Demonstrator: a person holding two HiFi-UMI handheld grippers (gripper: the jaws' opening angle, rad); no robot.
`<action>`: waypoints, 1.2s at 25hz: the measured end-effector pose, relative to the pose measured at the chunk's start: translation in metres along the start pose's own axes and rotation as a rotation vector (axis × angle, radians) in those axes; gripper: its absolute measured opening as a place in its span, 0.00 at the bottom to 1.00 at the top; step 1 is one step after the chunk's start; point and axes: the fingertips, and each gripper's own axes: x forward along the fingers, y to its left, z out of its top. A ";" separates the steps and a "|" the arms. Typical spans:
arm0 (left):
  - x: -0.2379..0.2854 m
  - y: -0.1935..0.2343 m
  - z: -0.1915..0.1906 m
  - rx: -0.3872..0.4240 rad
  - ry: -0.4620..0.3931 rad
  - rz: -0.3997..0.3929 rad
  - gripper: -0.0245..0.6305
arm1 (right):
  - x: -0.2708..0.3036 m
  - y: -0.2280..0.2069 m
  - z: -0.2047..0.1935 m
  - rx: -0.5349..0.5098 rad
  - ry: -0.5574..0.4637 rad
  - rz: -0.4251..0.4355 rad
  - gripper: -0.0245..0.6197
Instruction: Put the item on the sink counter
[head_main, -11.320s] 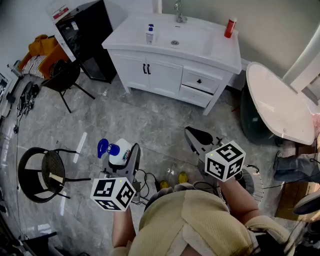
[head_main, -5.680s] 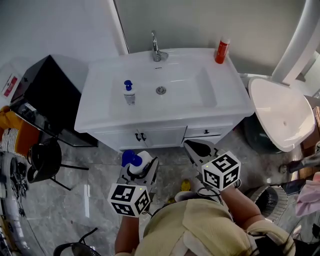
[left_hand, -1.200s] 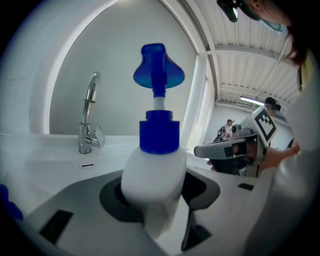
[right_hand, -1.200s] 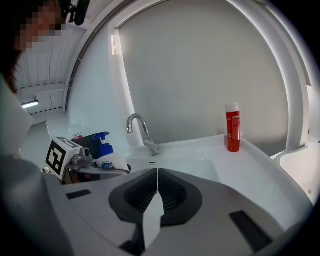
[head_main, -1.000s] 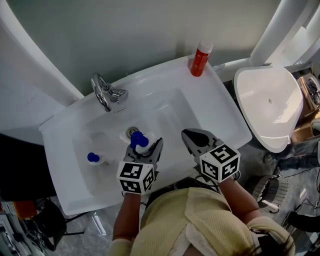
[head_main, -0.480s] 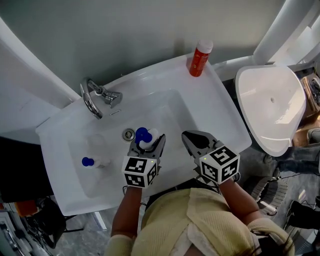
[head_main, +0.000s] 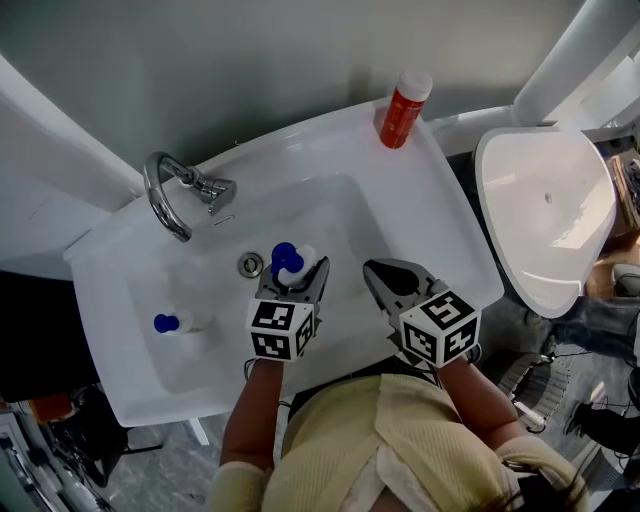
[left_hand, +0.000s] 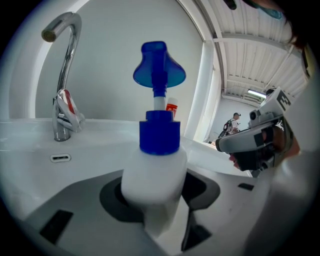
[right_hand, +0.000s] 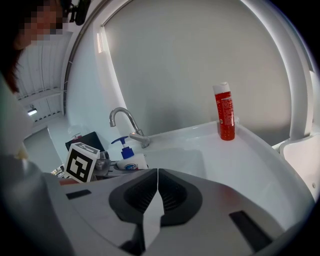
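Head view: left gripper (head_main: 290, 278), earlier down by the cabinet, now hangs over the sink basin (head_main: 350, 215), centre frame, clamped on the white blue-pump bottle (head_main: 288, 262). Right gripper (head_main: 378, 272) is empty. Its jaws touch, plain only in right gripper view. Second pump bottle (head_main: 168, 323), lower left, is missing from left gripper view.

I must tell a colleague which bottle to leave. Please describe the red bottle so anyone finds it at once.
On the white sink counter, go to the back right corner by the grey wall. The red bottle stands upright there; its red body and white cap set it apart from the two blue-topped bottles.
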 end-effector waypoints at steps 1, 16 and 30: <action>0.003 0.002 -0.001 -0.002 0.000 0.003 0.39 | 0.001 -0.001 -0.001 0.001 0.004 0.003 0.08; 0.049 0.016 -0.013 -0.019 0.006 0.008 0.39 | 0.010 -0.013 -0.010 0.015 0.053 0.016 0.08; 0.075 0.023 -0.021 -0.020 -0.023 0.003 0.39 | 0.015 -0.019 -0.017 0.027 0.082 0.007 0.08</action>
